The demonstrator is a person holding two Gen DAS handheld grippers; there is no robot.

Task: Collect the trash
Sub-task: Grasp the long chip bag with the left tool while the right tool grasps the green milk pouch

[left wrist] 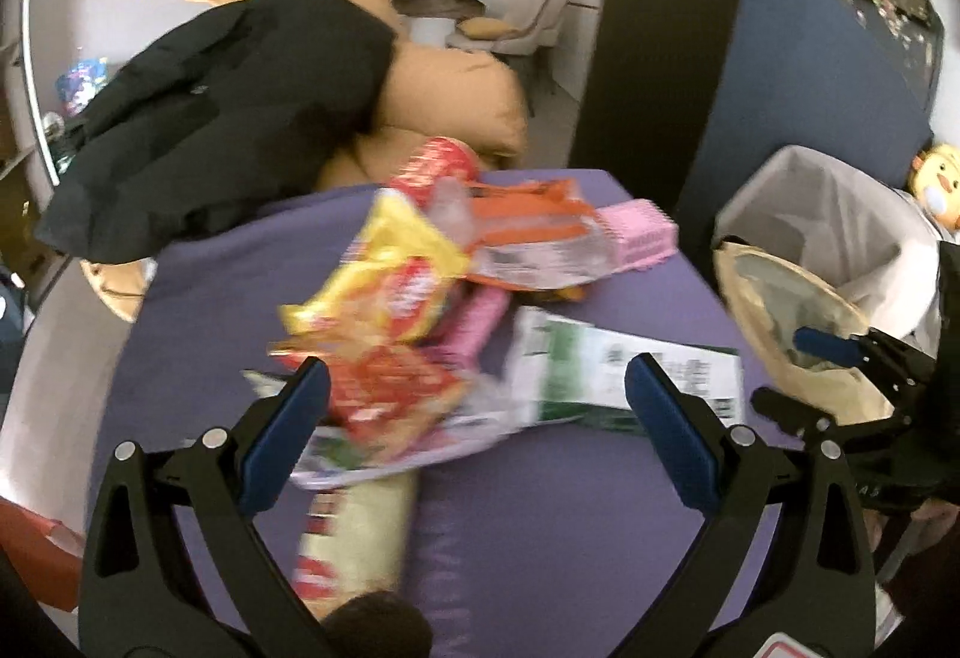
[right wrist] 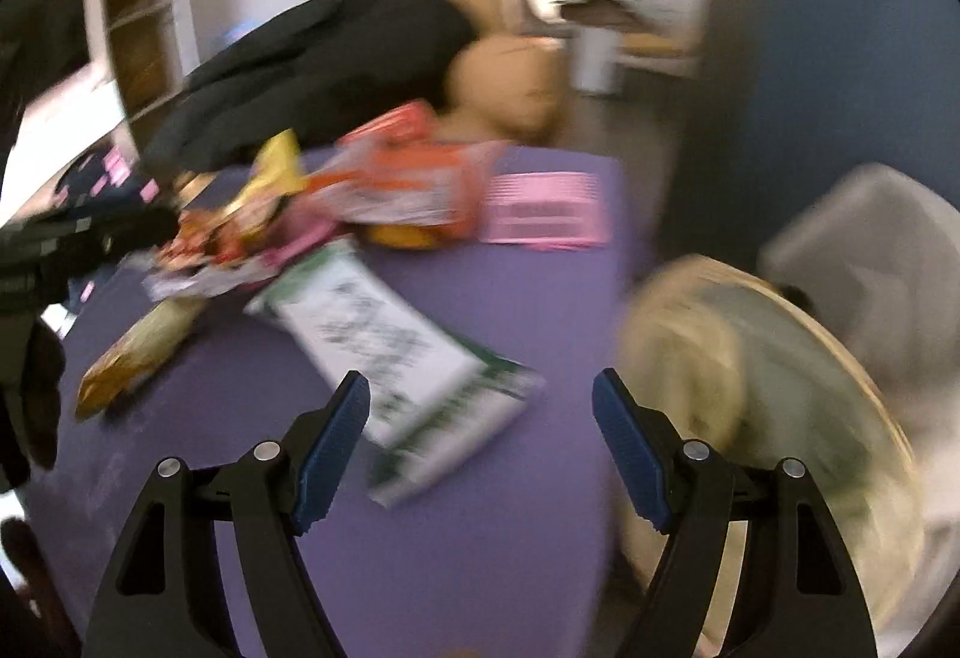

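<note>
A pile of snack wrappers lies on a purple table (left wrist: 540,508): a yellow and red bag (left wrist: 390,286), a red packet (left wrist: 390,394), a green and white packet (left wrist: 624,376), a pink box (left wrist: 636,232) and a beige tube-shaped bag (left wrist: 354,532). My left gripper (left wrist: 477,406) is open over the red packet. My right gripper (right wrist: 480,424) is open above the green and white packet (right wrist: 396,352). A beige bag (right wrist: 768,388) hangs just right of it, apart from the fingers as far as the blur shows. The beige bag (left wrist: 792,316) also shows in the left wrist view beside the right gripper (left wrist: 840,352).
A white lined bin (left wrist: 840,226) stands right of the table. A black jacket (left wrist: 228,117) lies over tan cushions (left wrist: 456,93) behind the pile. A dark blue partition (left wrist: 804,87) is at the back right. A yellow plush toy (left wrist: 936,178) sits beside the bin.
</note>
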